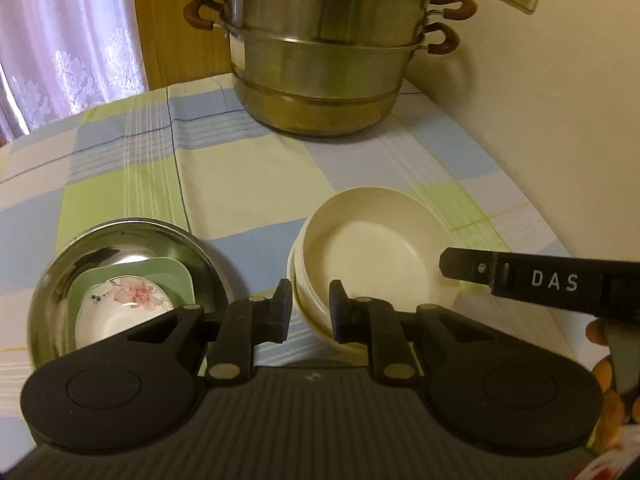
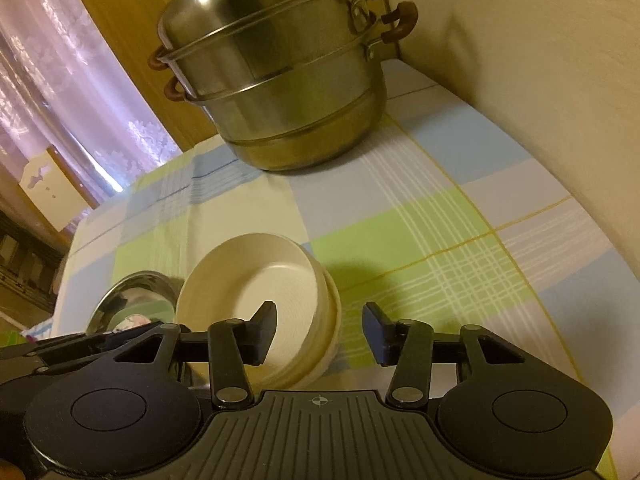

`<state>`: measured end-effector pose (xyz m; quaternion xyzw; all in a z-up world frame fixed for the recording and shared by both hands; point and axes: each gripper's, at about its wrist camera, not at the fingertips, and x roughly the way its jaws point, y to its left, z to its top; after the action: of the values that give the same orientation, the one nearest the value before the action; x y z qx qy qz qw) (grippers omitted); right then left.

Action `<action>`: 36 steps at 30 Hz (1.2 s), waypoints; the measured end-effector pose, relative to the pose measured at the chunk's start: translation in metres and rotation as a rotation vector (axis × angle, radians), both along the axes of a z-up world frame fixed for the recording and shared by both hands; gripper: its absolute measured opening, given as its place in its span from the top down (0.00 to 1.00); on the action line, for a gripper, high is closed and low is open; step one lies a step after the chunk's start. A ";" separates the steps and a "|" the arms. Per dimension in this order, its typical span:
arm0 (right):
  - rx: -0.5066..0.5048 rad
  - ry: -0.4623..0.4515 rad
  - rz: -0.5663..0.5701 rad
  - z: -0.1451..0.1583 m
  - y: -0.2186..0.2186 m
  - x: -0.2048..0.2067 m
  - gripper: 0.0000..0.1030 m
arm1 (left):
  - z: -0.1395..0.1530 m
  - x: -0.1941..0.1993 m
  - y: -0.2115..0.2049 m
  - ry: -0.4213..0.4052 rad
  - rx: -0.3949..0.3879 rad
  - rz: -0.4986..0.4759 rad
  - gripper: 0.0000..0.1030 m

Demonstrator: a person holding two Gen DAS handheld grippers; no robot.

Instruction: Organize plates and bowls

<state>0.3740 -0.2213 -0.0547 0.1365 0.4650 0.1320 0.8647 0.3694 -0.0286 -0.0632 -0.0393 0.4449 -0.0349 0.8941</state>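
Two stacked cream bowls (image 1: 372,248) sit on the checked tablecloth; they also show in the right wrist view (image 2: 264,280). My left gripper (image 1: 310,310) straddles their near-left rim with a narrow gap, one finger outside and one inside; contact is unclear. My right gripper (image 2: 320,330) is open, its left finger inside the top bowl and its right finger outside the rim. It also shows in the left wrist view (image 1: 520,278). A steel bowl (image 1: 120,240) at left holds a green square plate (image 1: 176,276) and a floral white bowl (image 1: 128,300).
A tall stacked steel steamer pot (image 1: 328,52) stands at the back of the table, also in the right wrist view (image 2: 280,80). A cream wall (image 1: 560,100) borders the right side. A curtain (image 1: 60,32) hangs at the back left.
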 end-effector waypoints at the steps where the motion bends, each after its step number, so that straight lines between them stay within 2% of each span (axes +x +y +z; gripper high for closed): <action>1: 0.005 -0.001 0.000 0.001 -0.002 -0.003 0.53 | 0.003 -0.005 0.000 -0.002 0.005 -0.005 0.83; 13: 0.021 -0.023 0.064 0.022 -0.012 -0.069 0.50 | 0.031 -0.075 0.001 -0.018 0.044 -0.008 0.83; 21: 0.031 0.002 0.116 0.024 -0.015 -0.122 0.49 | 0.039 -0.127 -0.001 -0.010 0.031 0.022 0.83; 36: 0.001 0.027 0.219 0.020 -0.012 -0.194 0.43 | 0.036 -0.217 -0.003 0.029 0.009 0.101 0.83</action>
<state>0.1799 -0.2329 -0.0342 0.0868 0.4887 0.2240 0.8387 0.1521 -0.0315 -0.0274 -0.0581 0.4555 0.0131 0.8883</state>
